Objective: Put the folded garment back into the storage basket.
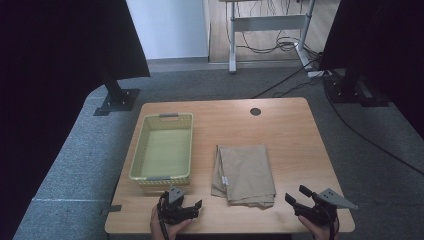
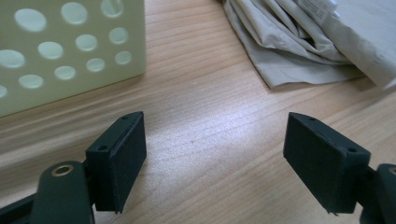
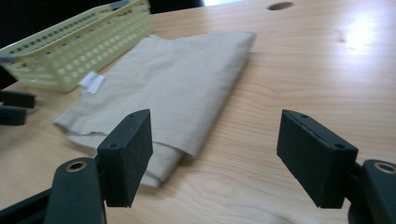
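Observation:
A folded beige cloth lies flat on the wooden table, right of a pale yellow perforated basket that holds nothing. At the near edge, just below the basket, my left gripper stands open. In the left gripper view its jaws stand wide over bare wood, with the basket wall and the cloth's corner ahead. My right gripper is open near the cloth's right front corner. Its jaws frame the cloth, apart from it.
A round cable hole sits at the table's far edge. Black stands flank the table on grey carpet. A white desk frame with cables is beyond. The left gripper's jaws show at the left of the right gripper view, beside the basket.

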Action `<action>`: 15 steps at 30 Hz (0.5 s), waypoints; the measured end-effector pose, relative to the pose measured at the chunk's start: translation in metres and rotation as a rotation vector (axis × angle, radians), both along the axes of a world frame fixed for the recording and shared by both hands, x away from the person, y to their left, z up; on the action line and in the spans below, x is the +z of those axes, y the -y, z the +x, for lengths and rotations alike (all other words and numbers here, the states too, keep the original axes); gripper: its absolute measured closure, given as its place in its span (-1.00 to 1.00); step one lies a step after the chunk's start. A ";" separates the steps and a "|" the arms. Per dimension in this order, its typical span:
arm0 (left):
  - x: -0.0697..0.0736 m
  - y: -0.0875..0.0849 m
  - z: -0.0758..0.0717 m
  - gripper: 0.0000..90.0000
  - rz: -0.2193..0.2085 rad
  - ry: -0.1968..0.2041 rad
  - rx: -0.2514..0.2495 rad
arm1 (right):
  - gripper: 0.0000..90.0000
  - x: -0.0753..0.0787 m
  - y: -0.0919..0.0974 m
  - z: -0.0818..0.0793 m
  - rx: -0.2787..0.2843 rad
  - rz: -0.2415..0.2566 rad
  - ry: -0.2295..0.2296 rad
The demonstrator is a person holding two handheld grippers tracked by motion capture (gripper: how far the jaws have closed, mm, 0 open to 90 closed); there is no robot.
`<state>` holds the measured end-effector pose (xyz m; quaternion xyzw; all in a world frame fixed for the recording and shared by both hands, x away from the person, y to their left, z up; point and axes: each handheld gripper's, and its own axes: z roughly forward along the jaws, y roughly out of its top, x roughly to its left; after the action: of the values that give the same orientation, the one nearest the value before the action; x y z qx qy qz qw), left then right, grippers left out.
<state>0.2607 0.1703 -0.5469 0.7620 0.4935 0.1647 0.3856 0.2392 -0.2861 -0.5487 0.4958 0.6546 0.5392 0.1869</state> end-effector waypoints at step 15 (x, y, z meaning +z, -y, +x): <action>-0.003 0.001 0.002 -0.49 0.004 -0.007 0.024 | -0.39 -0.004 -0.002 0.002 0.040 -0.010 -0.026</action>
<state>0.2627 0.1688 -0.5501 0.7572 0.5036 0.1678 0.3805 0.2415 -0.2838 -0.5525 0.4886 0.6696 0.5329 0.1700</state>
